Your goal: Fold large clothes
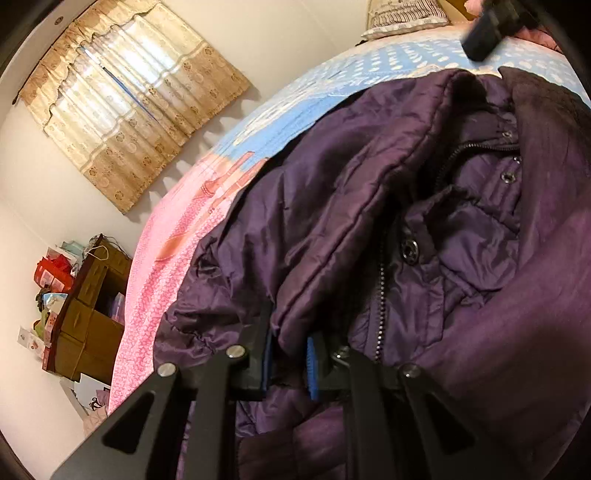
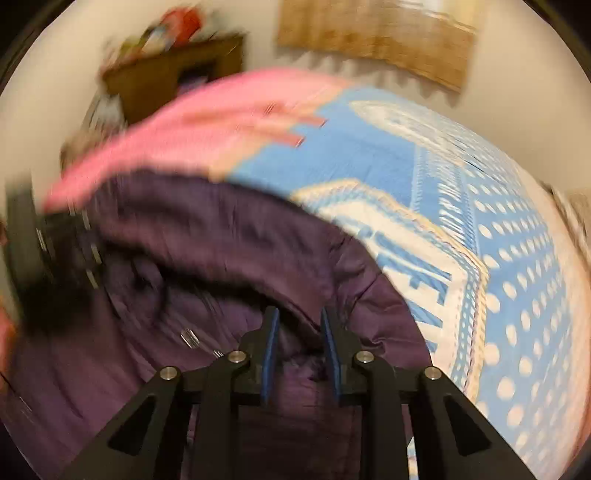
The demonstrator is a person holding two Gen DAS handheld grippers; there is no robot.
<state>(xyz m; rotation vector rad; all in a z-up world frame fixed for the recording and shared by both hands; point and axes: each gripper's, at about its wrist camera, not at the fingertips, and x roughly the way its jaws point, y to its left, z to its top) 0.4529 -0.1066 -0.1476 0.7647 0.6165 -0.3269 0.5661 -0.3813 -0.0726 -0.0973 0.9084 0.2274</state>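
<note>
A dark purple padded jacket (image 1: 369,221) lies on the bed, its zip and snap buttons facing up. My left gripper (image 1: 290,343) is shut on a fold of the jacket's edge, which is pinched between the blue pads. In the blurred right wrist view the jacket (image 2: 203,240) spreads below my right gripper (image 2: 300,321). That gripper's blue pads stand apart with purple fabric under the gap and nothing pressed between them. The right gripper (image 1: 487,26) also shows as a dark blur at the top right of the left wrist view. The left gripper (image 2: 48,258) is a blur at the left edge.
The bed cover (image 1: 177,258) is pink at one end and blue with white dots (image 2: 498,258) at the other. A pillow (image 1: 402,18) lies at the far end. A brown cabinet (image 1: 88,314) with clutter on it stands beside the bed, and a beige curtain (image 1: 122,107) hangs on the wall.
</note>
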